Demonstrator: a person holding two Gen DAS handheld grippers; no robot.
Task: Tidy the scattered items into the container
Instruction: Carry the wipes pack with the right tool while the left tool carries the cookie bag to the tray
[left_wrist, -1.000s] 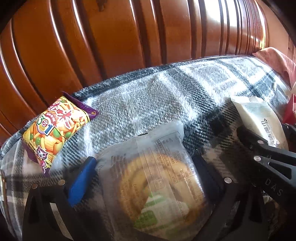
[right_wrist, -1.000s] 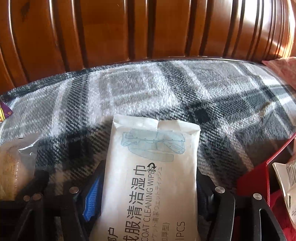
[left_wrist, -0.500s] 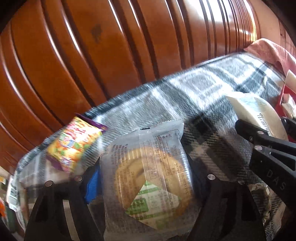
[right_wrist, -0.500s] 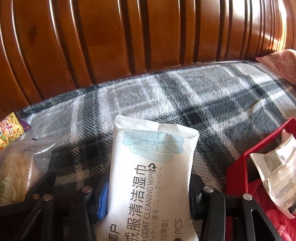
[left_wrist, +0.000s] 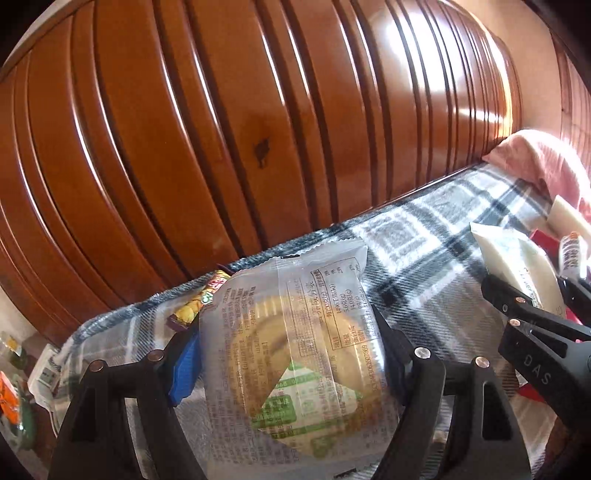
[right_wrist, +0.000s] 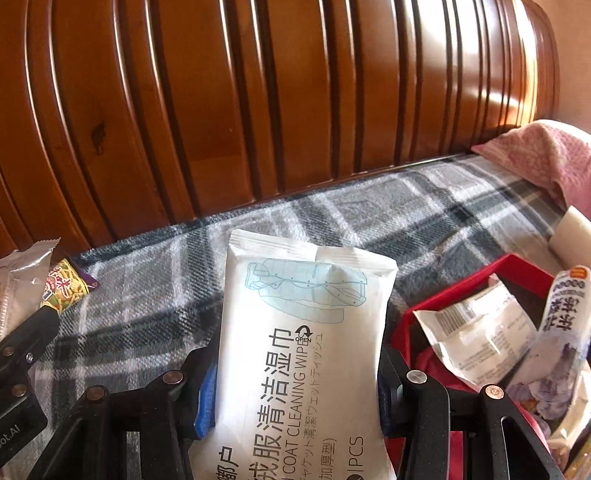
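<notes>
Your left tool (left_wrist: 288, 354) grips cake pack (left_wrist: 295, 354); right tool (right_wrist: 295, 384) grips wipes (right_wrist: 295, 354); both aloft over blanket (right_wrist: 369, 210). Red bin (right_wrist: 461, 291) beside right tool holds several packets. Snack bag (right_wrist: 64, 288) left on blanket.

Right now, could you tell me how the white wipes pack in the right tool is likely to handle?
The wipes pack stands upright unsupported above the right tool, so probably fairly stiff. Its smooth film looks slippery. Its bulging middle suggests it squashes rather than cracks.

home bedroom | wooden headboard (right_wrist: 258, 110) | plaid blanket (right_wrist: 369, 210)
</notes>
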